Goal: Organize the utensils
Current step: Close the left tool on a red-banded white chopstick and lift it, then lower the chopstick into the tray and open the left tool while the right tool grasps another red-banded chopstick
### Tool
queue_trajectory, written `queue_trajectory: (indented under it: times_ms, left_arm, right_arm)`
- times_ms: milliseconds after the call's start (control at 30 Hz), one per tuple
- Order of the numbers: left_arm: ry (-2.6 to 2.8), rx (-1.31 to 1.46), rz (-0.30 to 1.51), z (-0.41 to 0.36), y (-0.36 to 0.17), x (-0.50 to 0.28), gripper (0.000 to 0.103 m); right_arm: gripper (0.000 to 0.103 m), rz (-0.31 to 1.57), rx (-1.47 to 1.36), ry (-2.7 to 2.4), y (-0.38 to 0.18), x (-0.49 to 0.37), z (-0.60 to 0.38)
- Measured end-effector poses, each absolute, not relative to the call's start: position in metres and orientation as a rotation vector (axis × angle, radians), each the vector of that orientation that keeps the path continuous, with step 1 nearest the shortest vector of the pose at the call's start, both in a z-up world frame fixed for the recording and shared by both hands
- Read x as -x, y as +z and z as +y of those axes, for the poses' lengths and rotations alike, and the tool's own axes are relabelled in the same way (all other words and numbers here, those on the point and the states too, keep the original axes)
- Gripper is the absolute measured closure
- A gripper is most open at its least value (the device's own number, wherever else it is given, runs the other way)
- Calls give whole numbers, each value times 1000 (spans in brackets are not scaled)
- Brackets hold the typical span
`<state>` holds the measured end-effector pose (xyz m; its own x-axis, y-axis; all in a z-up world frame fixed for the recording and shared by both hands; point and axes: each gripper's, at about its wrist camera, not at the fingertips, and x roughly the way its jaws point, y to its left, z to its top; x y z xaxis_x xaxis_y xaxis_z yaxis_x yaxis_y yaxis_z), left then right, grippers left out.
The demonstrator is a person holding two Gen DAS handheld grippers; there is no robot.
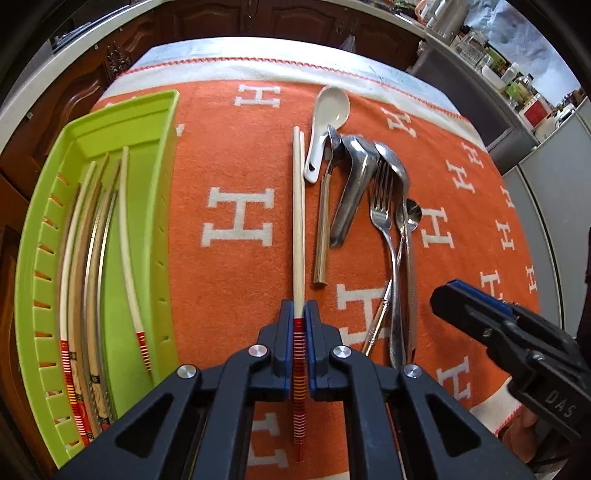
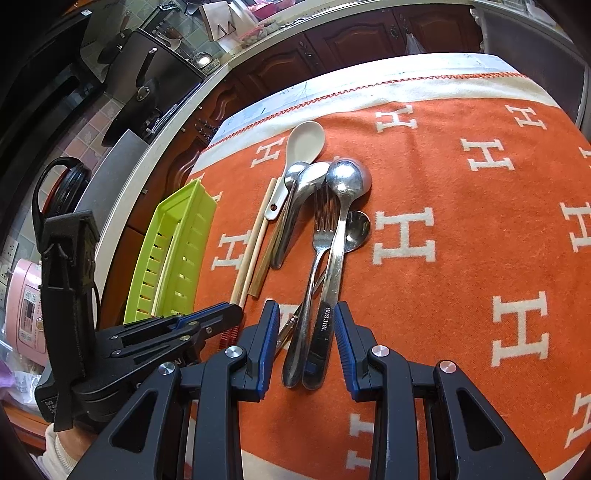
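Observation:
My left gripper (image 1: 299, 314) is shut on a pale chopstick (image 1: 298, 221) just above its red-striped end; a second chopstick lies tight against it on the orange blanket. The green tray (image 1: 168, 147) at left holds several chopsticks (image 1: 127, 221). My right gripper (image 2: 306, 314) is open, its jaws on either side of the handles of a steel spoon (image 2: 345, 181) and a fork (image 2: 321, 229), without pressing on them. A white ceramic spoon (image 1: 328, 110), a steel ladle (image 1: 354, 184), a gold-handled spoon (image 1: 323, 229) and a small spoon (image 1: 412, 214) lie in the same pile.
An orange blanket (image 2: 461, 258) with white H letters covers the table. Dark wooden cabinets (image 1: 221, 22) stand beyond its far edge. A counter with bottles (image 1: 517, 85) runs along the right. A pink cooker (image 2: 26, 302) sits at the far left.

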<state>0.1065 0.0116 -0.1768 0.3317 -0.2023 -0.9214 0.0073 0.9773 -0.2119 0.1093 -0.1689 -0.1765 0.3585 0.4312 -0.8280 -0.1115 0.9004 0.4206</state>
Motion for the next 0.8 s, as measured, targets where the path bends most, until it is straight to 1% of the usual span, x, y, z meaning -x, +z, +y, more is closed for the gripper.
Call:
queue_trajectory:
  times_ms: [333,633,800]
  left_arm:
    - [-137,231,1149,31,-140,-92,99]
    - [7,168,992,80,-85,-68,99]
    - [76,133,983,108,-82,-59,99]
  right_arm:
    - [72,1163,-287,389,-171,-101,-153]
    - [72,1196,-246,408,-169,-95,-125]
    - [72,1223,-254,402,-176,-93,-105]
